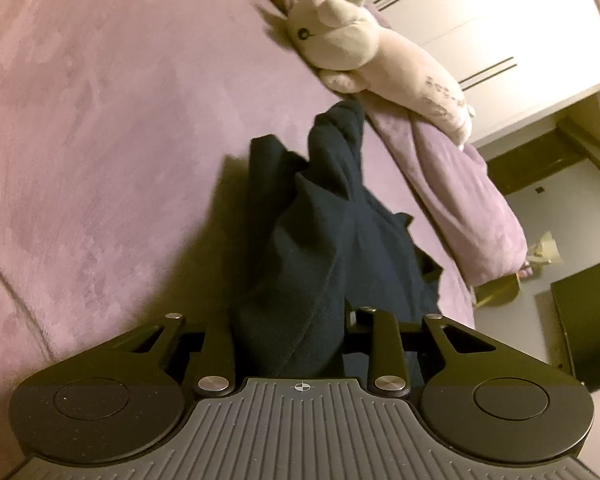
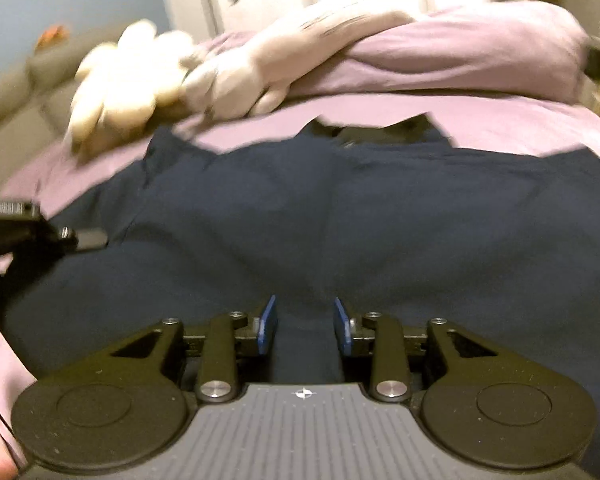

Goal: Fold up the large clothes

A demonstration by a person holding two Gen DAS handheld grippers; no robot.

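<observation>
A large dark navy garment (image 1: 332, 208) lies on a purple bed (image 1: 100, 120). In the left wrist view a bunched fold of it rises up between the jaws of my left gripper (image 1: 296, 320), which is shut on the cloth; the fabric hides the pads. In the right wrist view the garment (image 2: 340, 208) spreads wide across the bed. My right gripper (image 2: 305, 320) hovers just over it with its blue pads (image 2: 269, 324) apart, and nothing is pinched between them. The left gripper (image 2: 88, 240) shows at that view's left edge, against the garment's side.
A pale plush toy (image 1: 340, 28) and a rolled purple duvet (image 1: 460, 184) lie along the bed's far side, close beyond the garment. White wardrobe doors (image 1: 480, 20) stand behind. The plush toy (image 2: 132, 76) and duvet (image 2: 460, 52) are blurred in the right wrist view.
</observation>
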